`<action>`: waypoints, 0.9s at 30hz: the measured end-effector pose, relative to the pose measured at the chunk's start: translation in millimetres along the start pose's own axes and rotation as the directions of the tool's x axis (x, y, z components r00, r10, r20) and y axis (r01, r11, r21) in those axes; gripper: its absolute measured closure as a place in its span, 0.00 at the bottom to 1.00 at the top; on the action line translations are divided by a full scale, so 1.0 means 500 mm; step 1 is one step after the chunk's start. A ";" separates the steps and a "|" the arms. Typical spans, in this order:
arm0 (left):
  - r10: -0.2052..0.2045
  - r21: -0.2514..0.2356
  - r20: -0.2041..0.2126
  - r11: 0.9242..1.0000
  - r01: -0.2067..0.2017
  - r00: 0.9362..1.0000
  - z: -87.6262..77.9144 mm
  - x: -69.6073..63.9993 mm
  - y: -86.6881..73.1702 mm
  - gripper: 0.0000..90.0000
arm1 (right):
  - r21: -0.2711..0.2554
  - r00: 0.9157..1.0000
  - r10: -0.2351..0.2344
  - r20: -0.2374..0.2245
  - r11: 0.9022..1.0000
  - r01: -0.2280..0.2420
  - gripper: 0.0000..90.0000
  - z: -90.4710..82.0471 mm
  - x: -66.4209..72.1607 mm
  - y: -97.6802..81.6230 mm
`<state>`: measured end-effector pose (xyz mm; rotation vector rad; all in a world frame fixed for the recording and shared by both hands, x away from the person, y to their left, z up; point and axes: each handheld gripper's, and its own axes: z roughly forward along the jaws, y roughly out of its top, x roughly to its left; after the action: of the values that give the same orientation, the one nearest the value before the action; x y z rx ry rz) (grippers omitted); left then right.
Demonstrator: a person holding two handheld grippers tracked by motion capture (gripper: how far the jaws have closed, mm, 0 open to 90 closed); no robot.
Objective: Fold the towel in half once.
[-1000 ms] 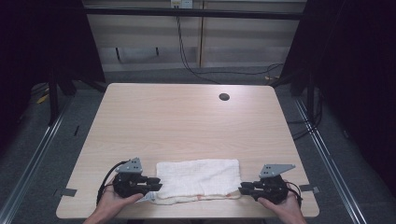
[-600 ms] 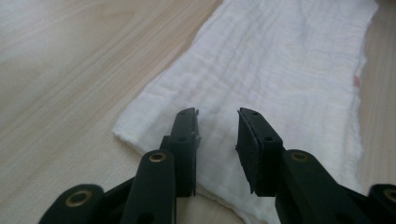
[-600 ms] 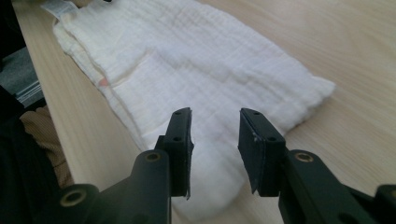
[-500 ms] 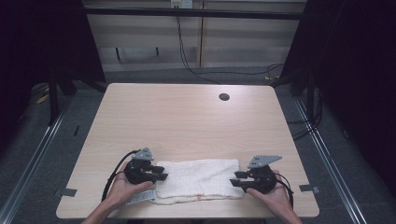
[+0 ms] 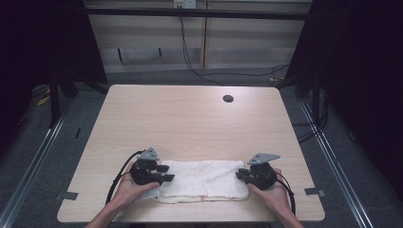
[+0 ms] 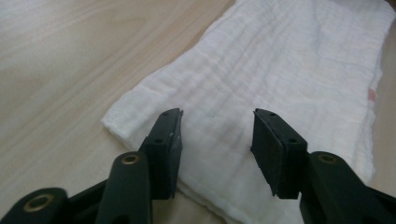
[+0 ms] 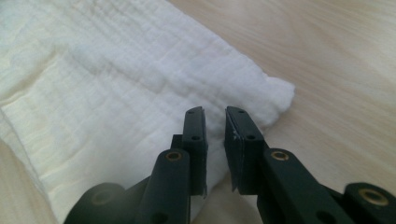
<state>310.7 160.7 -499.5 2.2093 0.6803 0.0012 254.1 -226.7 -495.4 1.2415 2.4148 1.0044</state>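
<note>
While both hands rest at the near edge of the counter (image 5: 190,118), a folded white cloth (image 5: 204,179) lies flat between them, at the 6 o'clock part of the surface, its long side running from 9 o'clock to 3 o'clock. At the cloth's 9 o'clock end sits the left tool (image 5: 164,173), held in the left hand (image 5: 133,187); its jaws have just been opening and now stand well apart above the fabric, with the cloth's short edge below them and no pad pressing on it, as the left gripper view confirms (image 6: 217,140). At the cloth's 3 o'clock end sits the right tool (image 5: 241,175), held in the right hand (image 5: 271,192); its jaws have just been closing and now stand nearly together, with a narrow gap remaining (image 7: 215,140). Whether a fold of fabric is caught in that gap cannot be told; the jaw tips lie over the cloth near its corner. A faint pink mark (image 6: 372,94) shows on the cloth's near long edge. A dark round hole (image 5: 228,99) lies in the counter toward 1 o'clock, well apart from the cloth.
</note>
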 end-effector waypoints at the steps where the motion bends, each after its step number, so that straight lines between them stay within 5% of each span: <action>1: 0.005 0.006 -0.003 1.000 -0.005 1.000 0.004 0.000 0.004 0.58 | -0.003 1.000 0.015 -0.002 1.000 -0.015 0.88 0.000 -0.006 0.000; 5: -0.004 0.010 0.023 1.000 0.003 1.000 0.019 0.005 0.020 0.58 | -0.003 0.998 0.056 -0.023 0.998 -0.056 0.90 -0.003 -0.038 -0.001; 7: -0.018 0.003 0.033 1.000 0.018 0.999 0.030 0.008 0.029 0.57 | -0.002 0.992 0.099 -0.073 0.995 -0.099 0.89 -0.004 -0.063 -0.001; 11: -0.012 0.012 0.053 1.000 0.012 0.999 0.042 0.003 0.041 0.56 | -0.013 0.996 0.086 -0.017 0.996 -0.087 0.85 -0.011 -0.083 -0.006; 18: -0.031 -0.002 0.080 1.000 0.032 0.996 0.024 0.009 0.039 0.53 | -0.044 0.999 0.035 -0.032 0.998 -0.037 0.65 -0.018 -0.054 0.006; 27: -0.048 -0.024 0.020 0.999 0.049 0.999 0.003 0.020 0.063 0.47 | -0.054 0.995 -0.011 -0.101 0.998 0.006 0.55 -0.010 0.012 0.031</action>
<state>334.3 147.5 -480.5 2.1662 0.7189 -0.0366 257.4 -218.3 -480.8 1.1881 2.4485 1.1491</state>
